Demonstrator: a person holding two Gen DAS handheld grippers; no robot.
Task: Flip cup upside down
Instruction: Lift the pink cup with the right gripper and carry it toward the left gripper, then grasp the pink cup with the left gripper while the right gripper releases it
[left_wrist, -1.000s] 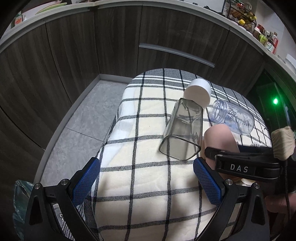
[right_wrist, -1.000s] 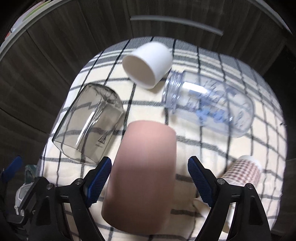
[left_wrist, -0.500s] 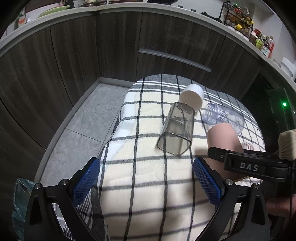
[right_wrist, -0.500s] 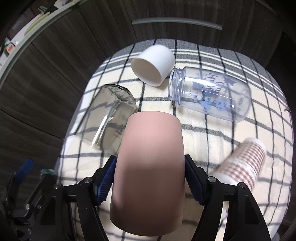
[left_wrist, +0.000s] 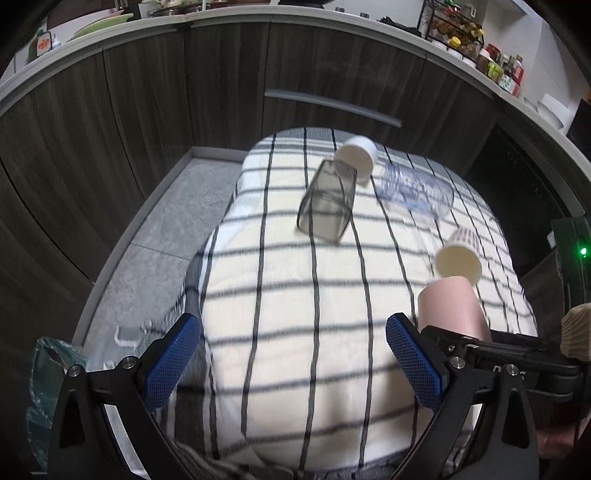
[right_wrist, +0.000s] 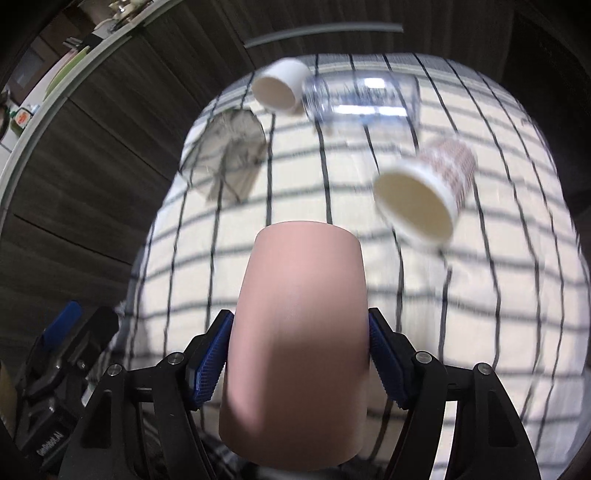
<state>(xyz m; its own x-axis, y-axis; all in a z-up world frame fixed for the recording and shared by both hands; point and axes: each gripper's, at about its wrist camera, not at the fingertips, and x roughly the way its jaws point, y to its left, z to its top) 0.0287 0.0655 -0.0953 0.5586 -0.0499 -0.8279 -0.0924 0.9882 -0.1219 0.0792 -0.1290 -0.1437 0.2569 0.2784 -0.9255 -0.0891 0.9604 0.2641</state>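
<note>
My right gripper (right_wrist: 297, 354) is shut on a pink cup (right_wrist: 295, 343) and holds it lifted above the checked cloth (right_wrist: 498, 288), its far end pointing away from me. The pink cup also shows in the left wrist view (left_wrist: 452, 310), at the right, with the right gripper's black body below it. My left gripper (left_wrist: 291, 362) is open and empty, low over the near part of the cloth (left_wrist: 288, 302), to the left of the pink cup.
On the cloth lie a smoky square glass (left_wrist: 327, 206), a white cup (left_wrist: 356, 157), a clear plastic bottle (left_wrist: 417, 190) and a patterned paper cup (right_wrist: 424, 195), all on their sides. Dark cabinets (left_wrist: 147, 110) stand behind. Grey floor (left_wrist: 159, 240) lies left.
My right gripper closed on the pink cup, lifted it and pulled back toward me. The left gripper also drew back, so the things on the cloth look farther away.
</note>
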